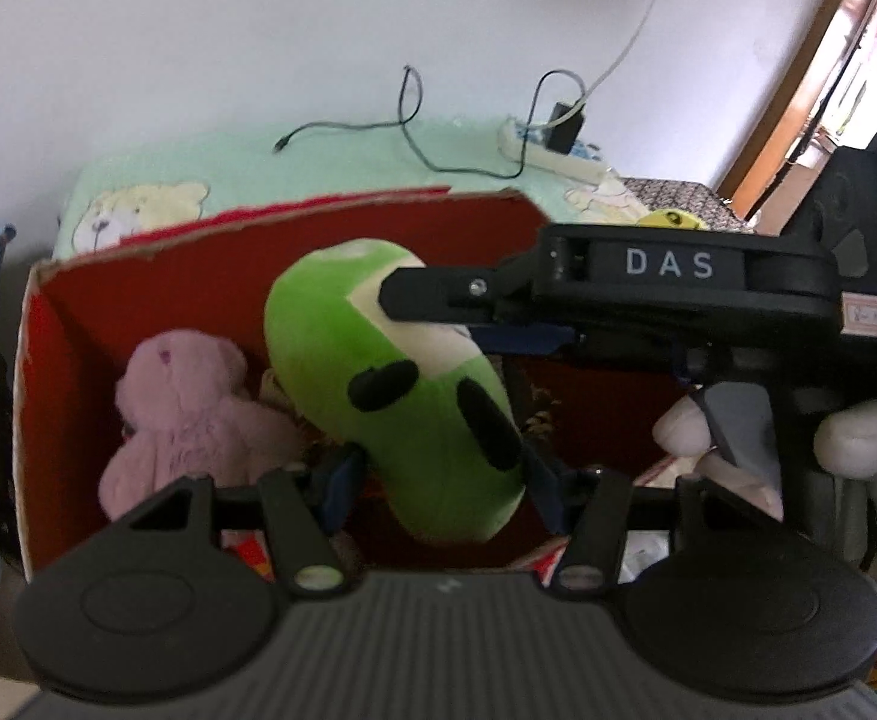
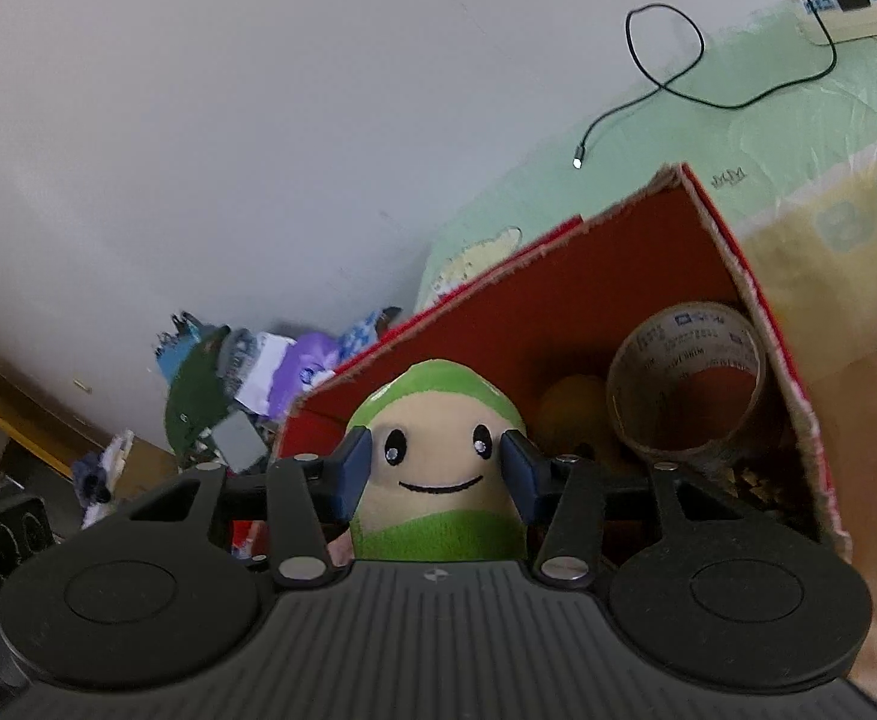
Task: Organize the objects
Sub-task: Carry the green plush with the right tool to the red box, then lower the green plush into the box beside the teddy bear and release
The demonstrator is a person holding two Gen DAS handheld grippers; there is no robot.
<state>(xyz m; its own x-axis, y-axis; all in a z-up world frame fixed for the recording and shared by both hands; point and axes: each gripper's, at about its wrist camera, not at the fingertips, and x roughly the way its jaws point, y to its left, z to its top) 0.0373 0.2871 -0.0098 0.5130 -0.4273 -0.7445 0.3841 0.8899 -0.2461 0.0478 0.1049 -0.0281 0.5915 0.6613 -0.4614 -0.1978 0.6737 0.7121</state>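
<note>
A green plush toy with a cream smiling face hangs over the open red cardboard box. My right gripper is shut on the plush, its blue pads pressing both sides of the face. In the left wrist view the right gripper reaches in from the right and grips the plush's upper part. My left gripper is open around the plush's lower end, its blue pads close beside it. A pink teddy bear lies inside the box at the left.
A roll of brown tape and a yellow round thing lie in the box. The box stands on a green cartoon blanket with a power strip and black cable. Clutter lies on the floor at the left.
</note>
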